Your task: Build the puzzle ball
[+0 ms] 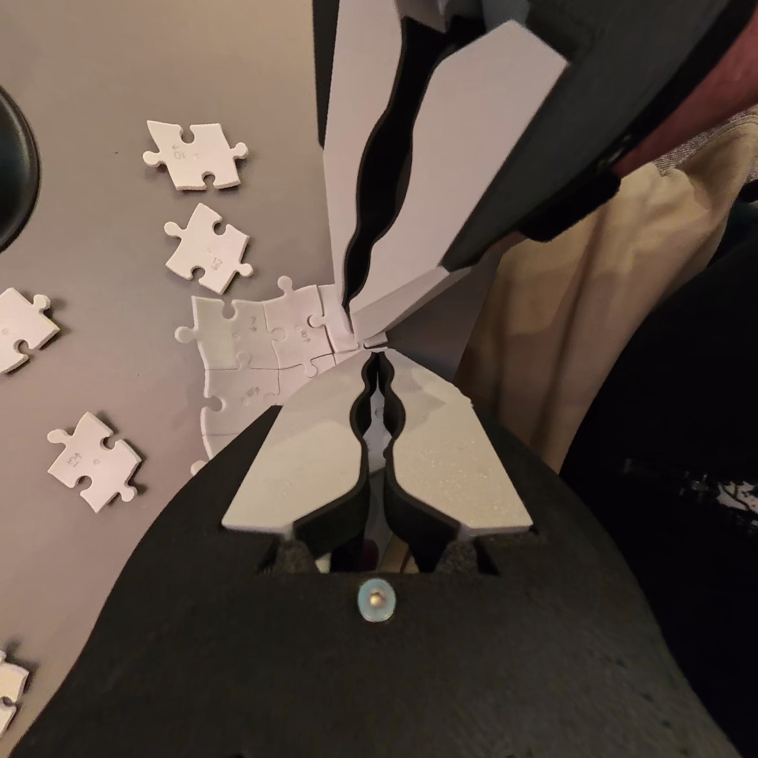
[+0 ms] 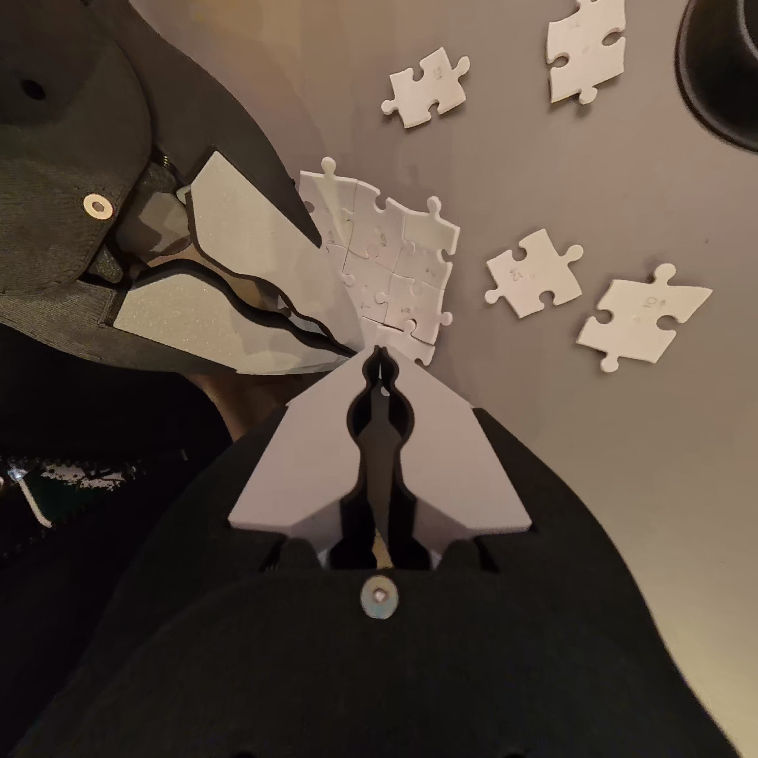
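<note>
A curved section of several joined white puzzle pieces (image 1: 254,348) is held over the grey table (image 1: 102,82); it also shows in the right wrist view (image 2: 393,262). My left gripper (image 1: 375,356) is shut on the section's near corner, with a white edge showing between its fingers (image 1: 316,451). My right gripper (image 1: 348,326) comes in from above and is shut on the end piece of the same section. In the right wrist view my right gripper (image 2: 379,352) pinches the section's lower corner, and the left gripper (image 2: 352,350) meets it from the left.
Loose white pieces lie flat on the table (image 1: 192,154) (image 1: 209,248) (image 1: 94,461), and in the right wrist view (image 2: 426,88) (image 2: 533,272) (image 2: 640,318). A black round object (image 1: 16,172) (image 2: 718,74) stands at the table's far side. A person's cream and dark clothing (image 1: 553,328) is beside the table.
</note>
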Demonstrator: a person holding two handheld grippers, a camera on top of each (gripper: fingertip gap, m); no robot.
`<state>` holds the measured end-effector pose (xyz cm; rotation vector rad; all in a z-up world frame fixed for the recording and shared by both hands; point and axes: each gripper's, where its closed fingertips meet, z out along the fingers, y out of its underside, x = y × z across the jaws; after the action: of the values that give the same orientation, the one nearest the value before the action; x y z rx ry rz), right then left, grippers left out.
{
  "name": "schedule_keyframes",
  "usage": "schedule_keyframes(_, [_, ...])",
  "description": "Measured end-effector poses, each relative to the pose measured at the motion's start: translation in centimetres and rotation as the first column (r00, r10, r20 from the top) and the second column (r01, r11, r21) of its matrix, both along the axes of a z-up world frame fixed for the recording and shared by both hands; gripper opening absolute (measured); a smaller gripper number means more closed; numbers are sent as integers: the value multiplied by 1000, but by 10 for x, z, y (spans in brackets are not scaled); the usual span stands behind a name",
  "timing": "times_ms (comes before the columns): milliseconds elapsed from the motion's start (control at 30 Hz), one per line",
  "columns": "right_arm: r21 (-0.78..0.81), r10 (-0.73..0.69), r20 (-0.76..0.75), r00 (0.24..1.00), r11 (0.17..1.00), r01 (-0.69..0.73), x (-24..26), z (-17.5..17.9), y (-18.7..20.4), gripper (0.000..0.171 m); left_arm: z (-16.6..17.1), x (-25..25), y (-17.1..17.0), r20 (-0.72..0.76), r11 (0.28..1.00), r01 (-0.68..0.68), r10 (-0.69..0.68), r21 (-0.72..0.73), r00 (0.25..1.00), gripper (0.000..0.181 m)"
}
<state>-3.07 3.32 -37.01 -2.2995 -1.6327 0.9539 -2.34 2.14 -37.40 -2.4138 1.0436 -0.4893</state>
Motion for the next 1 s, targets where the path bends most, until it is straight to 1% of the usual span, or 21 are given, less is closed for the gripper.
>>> schedule_keyframes(400, [2,-36,-24,999,999,36,-3,-1,-4,0,1,-1,1,9,1000,-19,19,3,1000,0])
schedule_keyframes(533, [-19,-48,-33,998,999,48,-3,-1,-3,0,8,-6,5,16,999,-31,30,31,999,0])
schedule_keyframes(667, [2,-32,-21,999,999,32,-3,-2,-3,0,14,-9,11,26,998,-38,37,45,999,0])
schedule_keyframes(767, [6,-22,-25,999,1000,22,-3,-2,-3,0,9,-9,14,-30,998,-21,23,60,999,0])
schedule_keyframes(1000, [70,49,-43,998,996,-46,-3,-2,-5,0,6,-9,18,-44,999,-16,19,50,999,0])
